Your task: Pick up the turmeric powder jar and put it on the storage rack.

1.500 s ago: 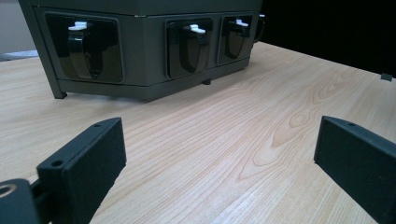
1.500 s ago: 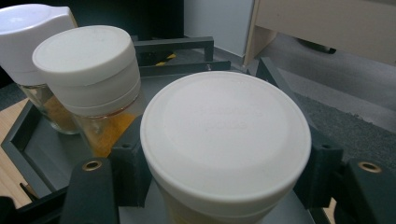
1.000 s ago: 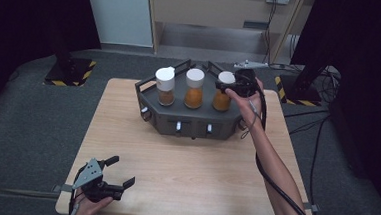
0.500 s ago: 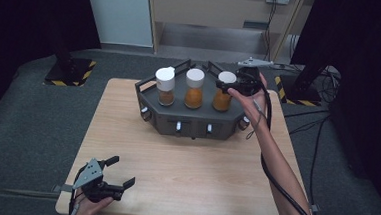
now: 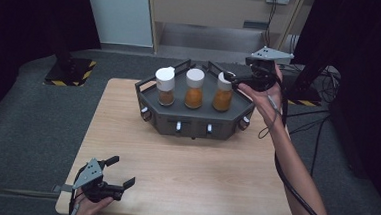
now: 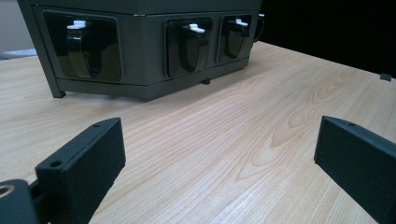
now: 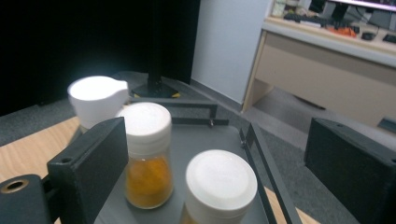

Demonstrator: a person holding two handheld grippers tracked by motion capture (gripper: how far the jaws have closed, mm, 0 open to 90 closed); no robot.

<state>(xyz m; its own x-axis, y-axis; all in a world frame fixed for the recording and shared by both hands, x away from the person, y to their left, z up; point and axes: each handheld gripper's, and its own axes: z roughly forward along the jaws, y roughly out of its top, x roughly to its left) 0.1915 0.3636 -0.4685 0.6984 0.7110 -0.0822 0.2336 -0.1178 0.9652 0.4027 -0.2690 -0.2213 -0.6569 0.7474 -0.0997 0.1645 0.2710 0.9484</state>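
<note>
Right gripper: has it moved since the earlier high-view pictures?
Yes. The right gripper has lifted away from the rightmost jar on the grey tray, and its fingers have just been opening, with nothing between them.

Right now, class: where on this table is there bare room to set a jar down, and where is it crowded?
Free: the wooden table between the grey tray and the near edge, right of the left gripper. Crowded: the tray's top, with three jars and the right gripper beside them.

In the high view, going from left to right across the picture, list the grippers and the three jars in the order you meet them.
left gripper → left jar → middle jar → right jar → right gripper
</note>
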